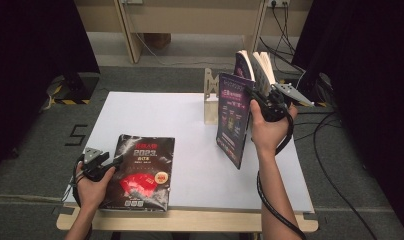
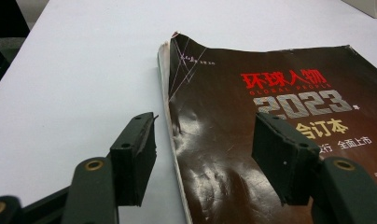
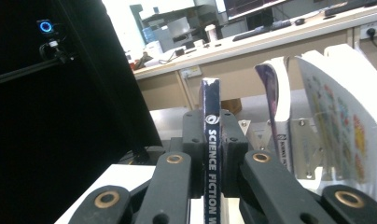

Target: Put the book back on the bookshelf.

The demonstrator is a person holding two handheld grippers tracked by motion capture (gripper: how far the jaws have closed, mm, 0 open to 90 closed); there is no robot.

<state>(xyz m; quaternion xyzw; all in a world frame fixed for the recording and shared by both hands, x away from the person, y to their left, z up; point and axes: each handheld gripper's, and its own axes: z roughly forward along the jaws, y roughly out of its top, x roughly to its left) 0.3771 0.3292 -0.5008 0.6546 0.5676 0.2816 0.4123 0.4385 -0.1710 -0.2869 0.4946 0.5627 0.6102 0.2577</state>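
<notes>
- Fingers of the right gripper (image 3: 211,154): pressed flat against both faces of a thin dark magazine (image 3: 210,140), spine toward the camera, lettering "SCIENCE FICTION" readable on it.
- Same magazine (image 1: 233,120) in the high view: held upright above the far right part of the white table (image 1: 190,145), cover facing left, lower corner just above the table surface or touching it; which one cannot be told.
- Right gripper (image 1: 268,104), high view: gripped in the person's right hand (image 1: 268,131), a cable trailing down along the forearm.
- Wooden stand (image 1: 210,97): on the table's far edge, just behind the held magazine; two light-paged books (image 1: 255,65) upright in it, leaning slightly.
- Fingers of the left gripper (image 2: 205,156): spread wide, nothing between the pads; one pad over bare table, the other over the cover.
- Black magazine (image 2: 270,135): lying flat at the near left of the table, creased cover, red title and "2023" on it.
- Left gripper (image 1: 112,161), high view: at the black magazine's (image 1: 142,172) left edge, held in the left hand (image 1: 92,187).
</notes>
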